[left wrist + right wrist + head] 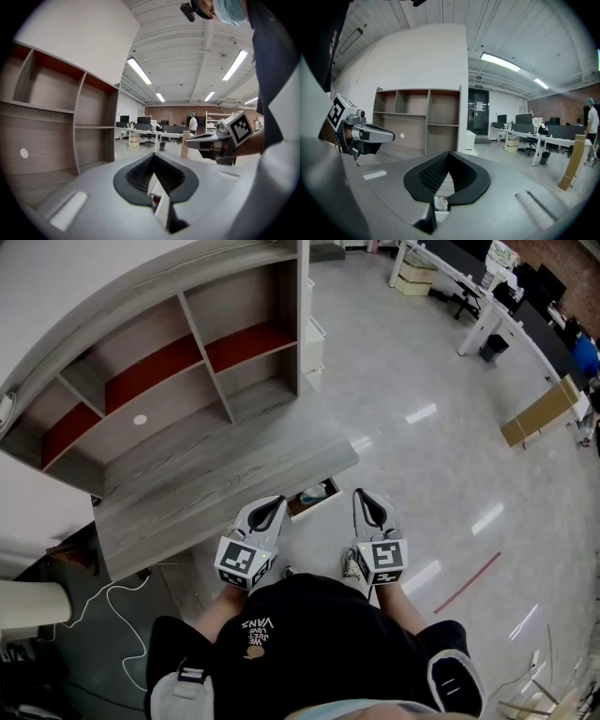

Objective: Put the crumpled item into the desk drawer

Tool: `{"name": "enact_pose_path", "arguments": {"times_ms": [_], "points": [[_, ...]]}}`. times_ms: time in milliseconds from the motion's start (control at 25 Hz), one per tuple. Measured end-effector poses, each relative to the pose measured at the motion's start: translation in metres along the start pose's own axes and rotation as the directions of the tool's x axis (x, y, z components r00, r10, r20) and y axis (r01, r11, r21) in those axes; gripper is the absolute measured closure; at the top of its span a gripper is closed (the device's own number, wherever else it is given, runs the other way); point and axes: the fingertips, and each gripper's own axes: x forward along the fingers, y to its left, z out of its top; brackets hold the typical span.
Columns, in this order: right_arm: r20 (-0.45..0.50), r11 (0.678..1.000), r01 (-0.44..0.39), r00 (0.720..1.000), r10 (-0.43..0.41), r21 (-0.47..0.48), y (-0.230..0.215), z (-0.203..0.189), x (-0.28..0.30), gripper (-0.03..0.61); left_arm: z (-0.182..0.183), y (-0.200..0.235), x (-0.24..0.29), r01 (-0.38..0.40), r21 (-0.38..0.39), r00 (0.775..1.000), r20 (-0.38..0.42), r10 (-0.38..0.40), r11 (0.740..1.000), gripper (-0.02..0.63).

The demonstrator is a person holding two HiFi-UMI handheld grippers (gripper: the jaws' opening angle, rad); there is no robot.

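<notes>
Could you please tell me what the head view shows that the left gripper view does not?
Only the head view shows the open drawer and a white cable on the floor. Only the left gripper view shows the ceiling lights and a distant standing person. Both show the wooden shelf unit and the right tool.

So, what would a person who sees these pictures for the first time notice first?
The left gripper and right gripper, both shut, are held side by side low in the head view, close to the person's body. Between them the desk drawer stands open with something pale inside. Beyond it rises a grey shelf unit with red panels.
</notes>
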Motion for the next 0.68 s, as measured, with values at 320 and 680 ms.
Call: {"name": "enact_pose_path", "arguments": {"times_ms": [320, 680], "points": [[-0.008, 1.000, -0.004, 1.000, 0.005, 0.010, -0.0023, -0.0022, 0.0022, 0.575, -0.0012, 0.0020, 0.0017, -0.011, -0.020, 1.000, 0.001, 0.011, 1.000, 0.561], [-0.044, 1.000, 0.003, 0.999, -0.003, 0.015, -0.0063, -0.0012, -0.0011, 0.575, -0.0015, 0.0003, 0.0036, -0.019, -0.025, 1.000, 0.004, 0.020, 0.999, 0.561]]}}
